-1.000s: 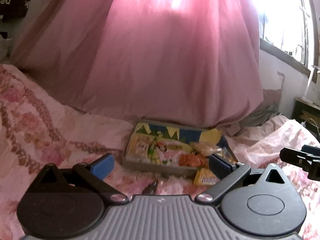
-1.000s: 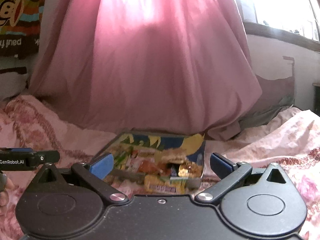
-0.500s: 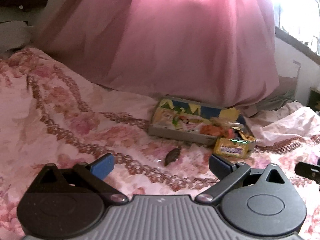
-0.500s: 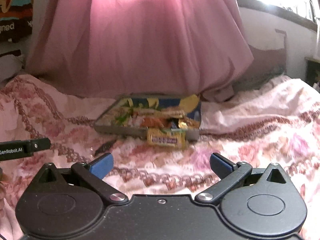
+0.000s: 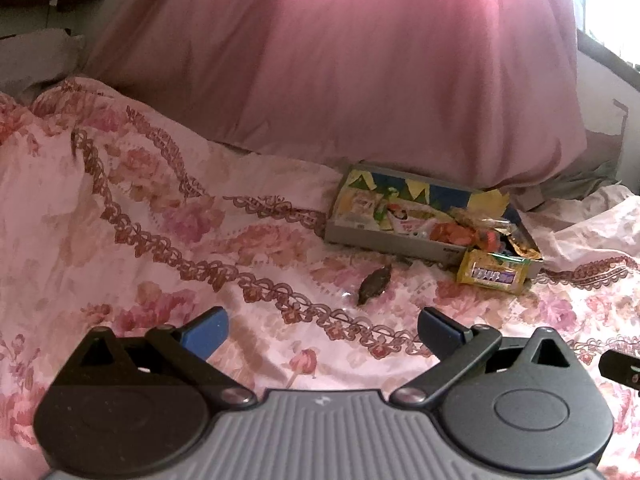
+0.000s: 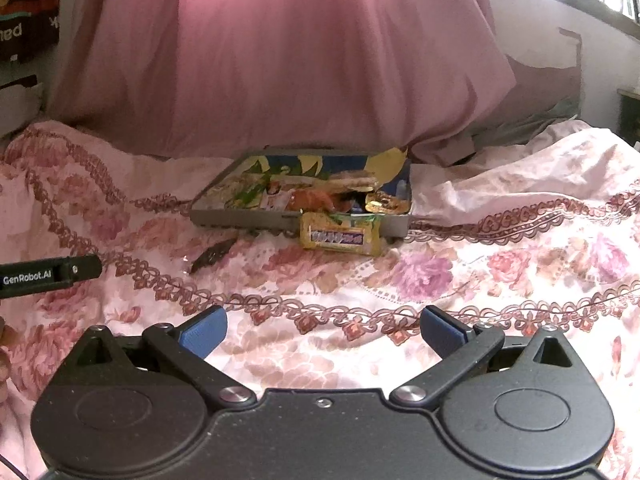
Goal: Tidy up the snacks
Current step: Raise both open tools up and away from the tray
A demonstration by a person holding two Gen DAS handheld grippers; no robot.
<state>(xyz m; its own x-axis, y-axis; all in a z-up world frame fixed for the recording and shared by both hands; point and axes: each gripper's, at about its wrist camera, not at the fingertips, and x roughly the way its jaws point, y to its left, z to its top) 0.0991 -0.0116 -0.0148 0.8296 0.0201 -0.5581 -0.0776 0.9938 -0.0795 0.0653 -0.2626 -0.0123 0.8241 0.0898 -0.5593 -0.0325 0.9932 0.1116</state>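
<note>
The left tongs (image 5: 322,326) and the right tongs (image 6: 323,326) both hang over the floral bedspread (image 5: 140,248) with their blue-tipped fingers spread wide apart and nothing between them. The snack box (image 6: 240,216), a shallow grey tray with a blue and yellow printed lining, lies well ahead of both on the bed, up and to the right of the left tongs and almost straight ahead of the right tongs. It is heaped with mixed packets in orange, white and gold. A yellow candy bar (image 6: 339,237) leans against the box's near wall, outside it. A small dark wrapper (image 5: 374,282) lies on the bedspread just in front of the box. Behind the box hangs a pink curtain (image 6: 280,60). Only open bedspread lies between the tongs and the snacks.
</note>
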